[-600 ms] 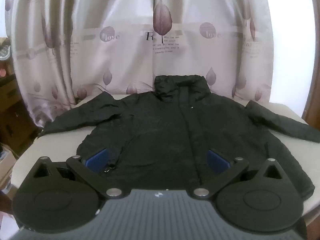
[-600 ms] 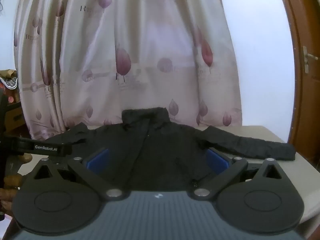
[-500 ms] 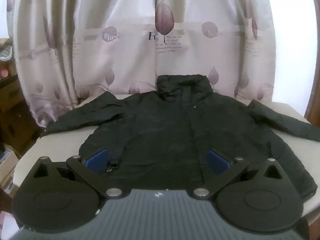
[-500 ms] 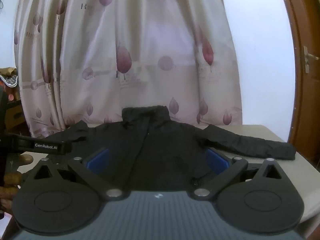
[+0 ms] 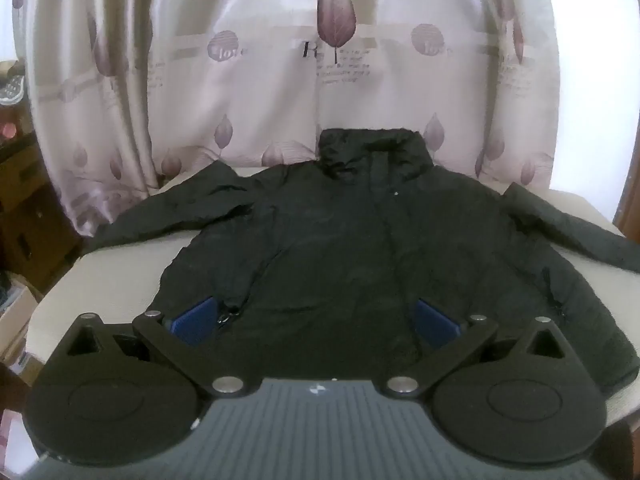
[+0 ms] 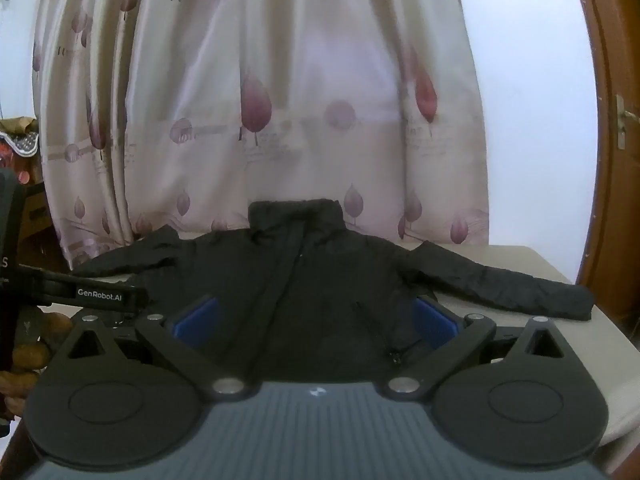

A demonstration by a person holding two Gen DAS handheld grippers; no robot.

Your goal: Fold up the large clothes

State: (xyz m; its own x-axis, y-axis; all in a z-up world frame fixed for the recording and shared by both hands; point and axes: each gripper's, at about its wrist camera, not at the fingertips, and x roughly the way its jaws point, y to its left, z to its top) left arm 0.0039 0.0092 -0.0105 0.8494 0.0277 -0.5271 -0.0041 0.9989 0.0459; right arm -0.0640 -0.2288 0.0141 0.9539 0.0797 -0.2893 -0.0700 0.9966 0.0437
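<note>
Black jacket (image 5: 360, 248) spread flat on the pale table (image 5: 108, 280), front up, collar toward the leaf-print curtain (image 5: 240, 80), both sleeves stretched out sideways. Left tongs (image 5: 316, 320) held over the jacket's hem, spread as wide as they go, blue pads (image 5: 194, 322) clear of the cloth, nothing gripped. Right tongs (image 6: 316, 320) likewise fully spread and gripping nothing, aimed at the hem from the near edge. Brown wooden door (image 6: 616, 160) at far right in the right wrist view.
</note>
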